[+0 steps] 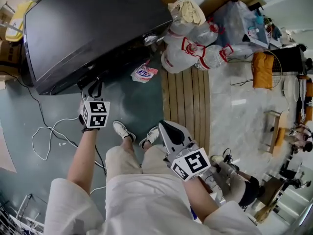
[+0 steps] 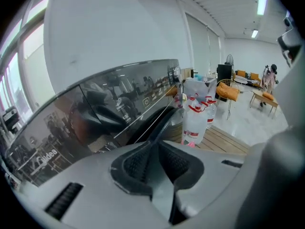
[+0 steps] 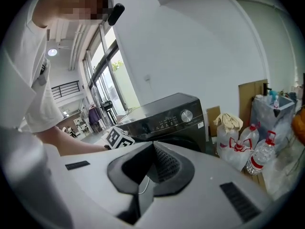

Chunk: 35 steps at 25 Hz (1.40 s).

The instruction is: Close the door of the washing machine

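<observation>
The left gripper (image 1: 95, 88) — jaws pinched together, empty — hovers at the front of the washing machine (image 1: 93, 28), beside its door (image 2: 152, 125). It likely needs 1 firm, square push on the door's free edge. The right gripper (image 1: 168, 129), also closed on nothing, hangs back.

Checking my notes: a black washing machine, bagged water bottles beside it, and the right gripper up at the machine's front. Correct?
No: the head view shows the left gripper at the front of the black washing machine; the right gripper is back over the person's legs. The bagged water bottles do stand beside the machine.
</observation>
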Each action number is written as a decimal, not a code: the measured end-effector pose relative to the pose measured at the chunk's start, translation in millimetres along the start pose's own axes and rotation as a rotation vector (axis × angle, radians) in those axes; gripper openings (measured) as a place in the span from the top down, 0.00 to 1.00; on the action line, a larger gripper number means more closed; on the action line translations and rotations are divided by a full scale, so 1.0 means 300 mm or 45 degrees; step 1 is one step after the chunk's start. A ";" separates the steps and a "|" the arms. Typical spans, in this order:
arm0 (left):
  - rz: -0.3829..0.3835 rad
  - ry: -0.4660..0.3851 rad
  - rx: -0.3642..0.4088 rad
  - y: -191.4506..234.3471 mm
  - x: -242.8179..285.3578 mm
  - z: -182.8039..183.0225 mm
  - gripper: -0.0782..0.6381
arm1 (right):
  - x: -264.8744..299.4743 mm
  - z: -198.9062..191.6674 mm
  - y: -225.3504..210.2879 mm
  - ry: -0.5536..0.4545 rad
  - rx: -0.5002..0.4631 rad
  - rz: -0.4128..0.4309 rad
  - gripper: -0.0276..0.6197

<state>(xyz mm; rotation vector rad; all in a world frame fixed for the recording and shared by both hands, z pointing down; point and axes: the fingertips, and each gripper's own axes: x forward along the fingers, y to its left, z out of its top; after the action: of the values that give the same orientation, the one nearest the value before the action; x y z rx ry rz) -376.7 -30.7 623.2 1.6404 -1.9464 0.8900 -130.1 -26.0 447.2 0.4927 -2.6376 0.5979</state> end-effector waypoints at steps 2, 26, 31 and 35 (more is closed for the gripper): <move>-0.032 -0.004 -0.038 -0.048 -0.047 0.027 0.82 | -0.048 0.043 -0.004 -0.030 -0.016 -0.006 0.96; -0.248 -0.541 -0.221 -0.270 -0.888 0.822 0.88 | -0.608 0.566 -0.108 -0.481 -0.272 -0.093 0.96; -0.212 -0.660 -0.247 -0.265 -1.014 0.936 0.88 | -0.724 0.640 -0.177 -0.532 -0.326 -0.186 0.96; -0.174 -0.759 -0.227 -0.232 -1.110 1.016 0.88 | -0.788 0.716 -0.213 -0.601 -0.300 -0.231 0.96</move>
<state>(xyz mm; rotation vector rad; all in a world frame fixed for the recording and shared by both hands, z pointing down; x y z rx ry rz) -220.9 -23.9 193.7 2.0548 -2.1627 0.1652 37.3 -122.6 185.1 0.8760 -2.9987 0.1164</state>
